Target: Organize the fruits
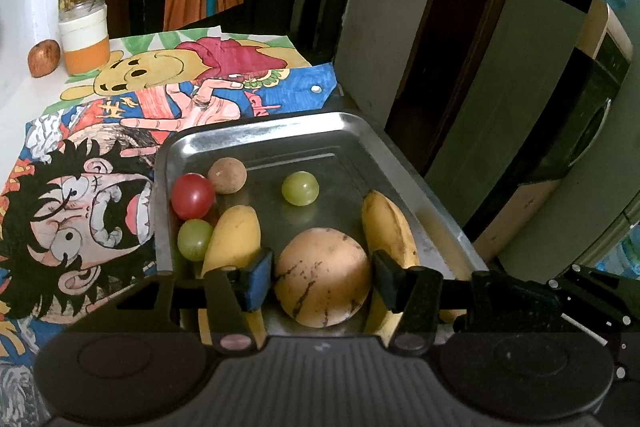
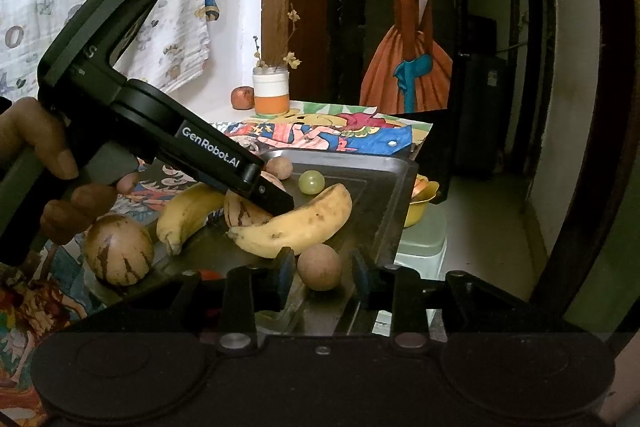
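Left wrist view: left hand-held gripper (image 1: 323, 281) is seen with its blue-padded jaws parted around a round tan melon with dark streaks (image 1: 323, 277); small gaps are seen at both pads, so no grip is judged.
Melon position: set on the near floor of a shallow steel tray (image 1: 280, 131), directly ahead of the jaws and centred between them.
Neighbours: a yellow banana (image 1: 236, 239) lies just left of the melon, a second yellow banana (image 1: 390, 231) just right, both long axes running away from the camera.
Other fruit: a red tomato (image 1: 193, 196), a green grape (image 1: 194, 239), a brown round fruit (image 1: 227, 175) and another green grape (image 1: 300, 188) are seen farther in the tray.
Surface: tray rests on a cartoon-printed cloth (image 1: 80, 195) over the counter.

Right wrist view: right hand-held gripper (image 2: 322, 281) is seen slightly parted around a small brown round fruit (image 2: 319, 267); no contact is visible.
Fruit position: on the tray's near edge, straight ahead between the jaws.
Second streaked melon (image 2: 118, 249): lies well to the left, nearer the person's hand (image 2: 48, 167).
Key relation: each hand-held gripper is already centred on its own fruit, so a plain closing is judged sufficient.
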`<state>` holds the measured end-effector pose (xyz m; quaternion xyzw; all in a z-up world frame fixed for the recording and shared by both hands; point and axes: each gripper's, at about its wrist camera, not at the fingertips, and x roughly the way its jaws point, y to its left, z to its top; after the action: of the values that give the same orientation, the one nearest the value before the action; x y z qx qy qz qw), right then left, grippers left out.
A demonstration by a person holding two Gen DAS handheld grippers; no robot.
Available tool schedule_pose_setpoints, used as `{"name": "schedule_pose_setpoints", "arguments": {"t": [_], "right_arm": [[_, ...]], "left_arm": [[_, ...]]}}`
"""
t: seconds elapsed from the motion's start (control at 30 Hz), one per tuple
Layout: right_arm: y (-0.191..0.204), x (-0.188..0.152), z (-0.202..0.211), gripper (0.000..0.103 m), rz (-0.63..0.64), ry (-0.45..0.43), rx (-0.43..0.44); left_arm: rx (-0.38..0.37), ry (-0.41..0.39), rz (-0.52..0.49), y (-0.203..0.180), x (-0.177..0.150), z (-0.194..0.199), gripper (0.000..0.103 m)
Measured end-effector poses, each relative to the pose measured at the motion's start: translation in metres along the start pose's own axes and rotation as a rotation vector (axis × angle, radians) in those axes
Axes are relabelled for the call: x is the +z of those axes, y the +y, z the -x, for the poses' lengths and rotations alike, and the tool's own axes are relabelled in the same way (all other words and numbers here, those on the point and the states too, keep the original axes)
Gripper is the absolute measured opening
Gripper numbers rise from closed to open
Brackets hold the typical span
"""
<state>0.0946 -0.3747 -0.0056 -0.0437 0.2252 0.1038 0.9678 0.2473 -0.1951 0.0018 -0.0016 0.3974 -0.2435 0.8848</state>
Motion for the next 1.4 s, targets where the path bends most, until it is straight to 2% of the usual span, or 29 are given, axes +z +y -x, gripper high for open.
{"name": "schedule_pose_setpoints", "arguments": {"t": [0.47, 0.93, 1.1, 1.3, 1.4], "right_arm": [[-0.002, 0.004, 0.017, 0.049, -0.05, -0.036, -0.035], [0.005, 0.014, 0.041, 0.07, -0.08, -0.08, -0.059], [0.009, 0.019, 0.049, 0.079, -0.088, -0.096, -0.063], [0.009, 0.017, 0.06, 0.093, -0.102, -0.103, -0.076], [0.007, 0.015, 0.065, 0.096, -0.116, -0.1, -0.083]], "left_arm": [[-0.026, -0.065, 0.036, -0.003, -0.003, 0.027, 0.081], [-0.001, -0.179, 0.077, 0.0, -0.009, 0.07, 0.099], [0.023, -0.217, 0.1, 0.003, -0.017, 0.088, 0.102], [0.053, -0.25, 0.123, 0.006, -0.028, 0.106, 0.103], [0.07, -0.266, 0.126, 0.006, -0.033, 0.112, 0.103]]}}
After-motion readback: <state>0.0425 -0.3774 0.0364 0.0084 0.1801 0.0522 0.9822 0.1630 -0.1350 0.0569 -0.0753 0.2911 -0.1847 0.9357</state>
